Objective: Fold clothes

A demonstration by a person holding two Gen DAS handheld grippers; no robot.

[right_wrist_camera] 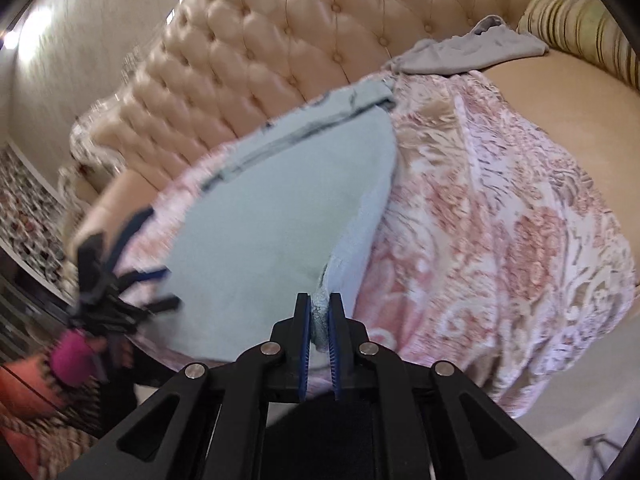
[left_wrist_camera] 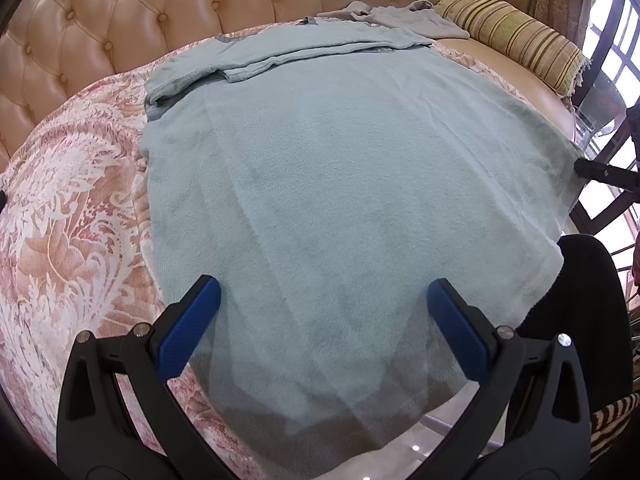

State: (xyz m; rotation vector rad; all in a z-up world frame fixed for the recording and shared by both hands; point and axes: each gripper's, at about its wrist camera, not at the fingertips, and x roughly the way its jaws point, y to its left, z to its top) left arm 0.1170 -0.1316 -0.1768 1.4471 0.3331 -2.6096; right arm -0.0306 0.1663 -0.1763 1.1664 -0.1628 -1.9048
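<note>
Where right jaws close: garment (right_wrist_camera: 280, 216) (corner).

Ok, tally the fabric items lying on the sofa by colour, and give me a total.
Light blue: 1, the light blue garment spread over the seat, pinched at one edge by the right gripper
Grey: 1, the grey garment by the backrest
Pink floral: 1, the pink floral cover underneath
Striped: 1, the striped cushion
Total: 4

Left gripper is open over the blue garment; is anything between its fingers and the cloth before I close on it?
Nothing visible. The left gripper hangs open over the blue garment, bare cloth between its fingers. The right gripper already pinches its edge.
</note>
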